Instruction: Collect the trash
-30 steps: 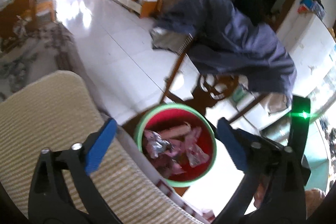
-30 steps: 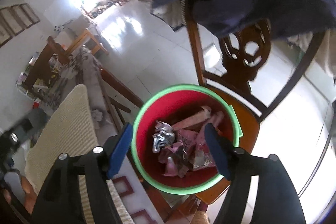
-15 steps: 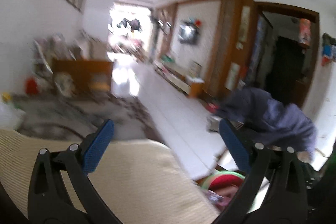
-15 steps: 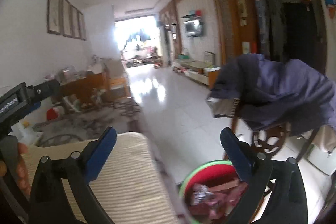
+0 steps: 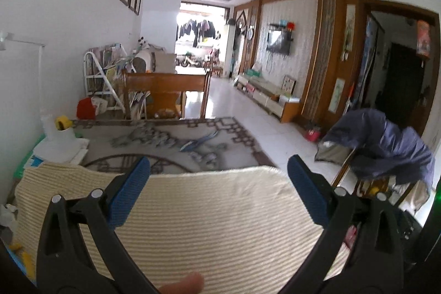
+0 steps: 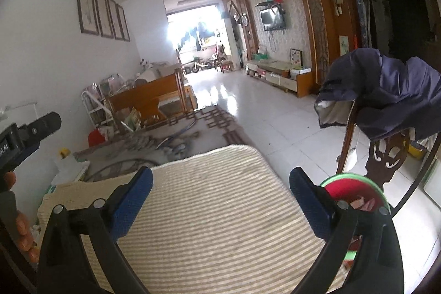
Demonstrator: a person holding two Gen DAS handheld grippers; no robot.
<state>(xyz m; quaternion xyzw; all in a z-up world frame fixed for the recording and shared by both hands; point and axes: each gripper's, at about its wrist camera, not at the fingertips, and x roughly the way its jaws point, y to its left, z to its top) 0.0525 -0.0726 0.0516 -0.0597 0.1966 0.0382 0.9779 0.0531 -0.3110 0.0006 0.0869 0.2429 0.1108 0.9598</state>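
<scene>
Evidently both tools are hanging empty over the striped cream cloth (image 5: 220,211), which serves as the landmark here. Starting at the cloth's left edge, the left gripper (image 5: 219,190) is standing with its blue pads spread wide and nothing between them; a fingertip (image 5: 182,283) of the holding person is peeking in below it. In the right wrist view that same tool's black body is poking in left of the cloth, with fingers wrapped round its handle. Over the cloth's middle, the right gripper (image 6: 220,196) is likewise gaping. Its jaws have just been opening to their widest, and nothing is lying between them, which suggests a piece has been let go.

Just off the cloth's right edge, the red bucket with the green rim (image 6: 355,190) is sitting on a wooden chair (image 6: 386,159), presumably kept close so drops are short. Pink wrappers (image 6: 361,203) are showing inside it.

Much is being hidden. The right gripper's finger is covering most of the bucket, so its fill is hard to judge. The left wrist view is showing no clear bucket. A dark blue garment (image 6: 386,90) is draping the chair back. Whether trash is remaining on the cloth's left fringe, where small pale scraps (image 5: 7,214) are blurring, I cannot tell.
</scene>
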